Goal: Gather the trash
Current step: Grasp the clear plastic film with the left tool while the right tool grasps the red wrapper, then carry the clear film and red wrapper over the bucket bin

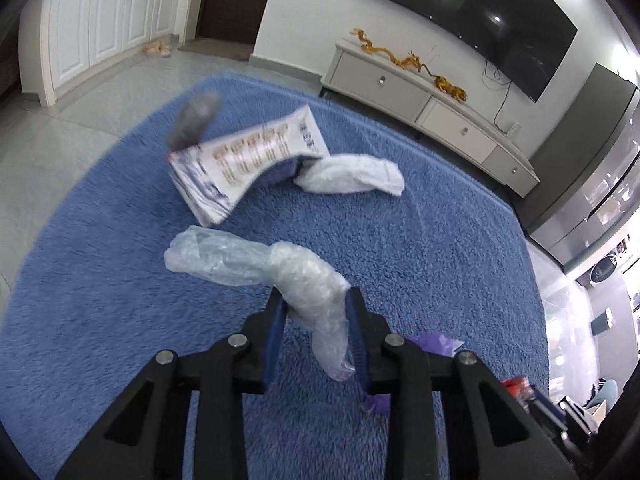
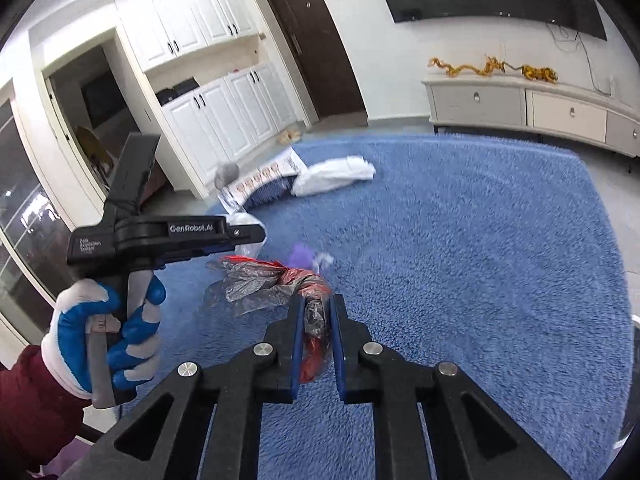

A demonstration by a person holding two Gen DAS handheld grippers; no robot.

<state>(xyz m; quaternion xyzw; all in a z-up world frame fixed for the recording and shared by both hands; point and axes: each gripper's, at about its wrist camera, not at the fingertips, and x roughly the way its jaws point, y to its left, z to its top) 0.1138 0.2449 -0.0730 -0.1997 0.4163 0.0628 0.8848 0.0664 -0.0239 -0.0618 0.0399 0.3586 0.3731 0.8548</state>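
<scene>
two grippers, each clamped on a piece of trash over the blue rug (image 1: 400,240).

only the left wrist view shows the left gripper (image 1: 316,304) with its blue pads pressed on a twisted roll of clear bubble wrap (image 1: 256,264), which trails onto the rug near a printed paper packet (image 1: 248,156) and a white crumpled bag (image 1: 352,174). only the right wrist view shows the right gripper (image 2: 317,308) pinching a crumpled red and clear plastic wrapper (image 2: 276,280), the gloved left hand (image 2: 108,328) on its handle at the left, and a purple scrap (image 2: 302,256) just beyond the wrapper.
</scene>
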